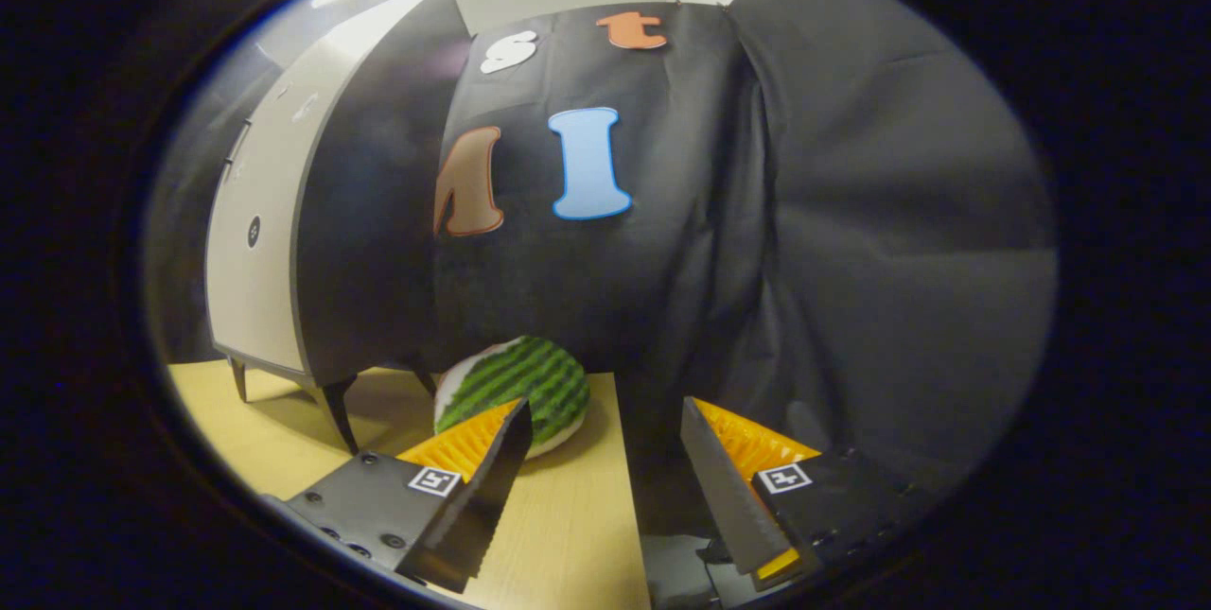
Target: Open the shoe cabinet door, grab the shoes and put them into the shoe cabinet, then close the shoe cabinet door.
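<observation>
1. One tall shoe cabinet [284, 241] with a pale grey front, dark side panel and splayed dark legs stands on the light wooden table top [568, 525], well to the left of the fingers and beyond them. Its door lies flush with the front, so it reads as shut. A small round dark fitting sits low on the door; whether it is a knob or a lock I cannot tell.
2. One shoe shows: a soft, rounded slipper with green ribbed upper and white rim [516, 392]. It lies on the table just ahead of the left finger, close to the cabinet's right legs and against the foot of the black cloth wall. Its long axis seems to run diagonally away towards the cloth, though the left finger covers its near end.
3. The gripper [601, 487] hovers over the table edge, fingers spread wide with nothing between them. The slipper lies left of the gap's centre line.
4. Judgement: a shut door with the slipper outside fits a stage before loading; whether another shoe is already inside I cannot tell.
5. Writing: each finger base carries a small square black-and-white marker tag [433, 480]; no brand legible.
</observation>
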`<state>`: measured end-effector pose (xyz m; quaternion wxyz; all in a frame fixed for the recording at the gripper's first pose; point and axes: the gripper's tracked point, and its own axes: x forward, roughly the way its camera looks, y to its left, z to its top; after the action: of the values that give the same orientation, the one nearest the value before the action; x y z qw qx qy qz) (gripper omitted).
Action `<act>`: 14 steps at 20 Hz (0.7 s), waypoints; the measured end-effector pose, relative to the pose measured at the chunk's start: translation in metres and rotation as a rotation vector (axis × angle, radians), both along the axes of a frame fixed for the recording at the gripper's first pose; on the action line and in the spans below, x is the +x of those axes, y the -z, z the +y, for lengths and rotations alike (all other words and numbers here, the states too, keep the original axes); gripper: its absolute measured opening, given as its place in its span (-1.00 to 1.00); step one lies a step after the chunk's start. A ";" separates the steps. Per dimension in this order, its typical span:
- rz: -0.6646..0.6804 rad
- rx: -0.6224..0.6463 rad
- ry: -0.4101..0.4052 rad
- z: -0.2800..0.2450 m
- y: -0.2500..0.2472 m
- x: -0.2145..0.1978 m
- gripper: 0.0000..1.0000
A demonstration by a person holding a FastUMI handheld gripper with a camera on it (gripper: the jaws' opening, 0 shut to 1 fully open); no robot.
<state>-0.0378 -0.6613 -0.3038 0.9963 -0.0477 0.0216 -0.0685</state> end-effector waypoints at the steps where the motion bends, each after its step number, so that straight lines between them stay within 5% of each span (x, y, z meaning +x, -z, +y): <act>1: 0.005 0.005 -0.001 0.000 0.004 -0.001 0.95; 14: 0.043 0.007 -0.008 0.003 0.018 -0.014 0.95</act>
<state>-0.0519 -0.6586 -0.3222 0.9960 -0.0458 0.0430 -0.0634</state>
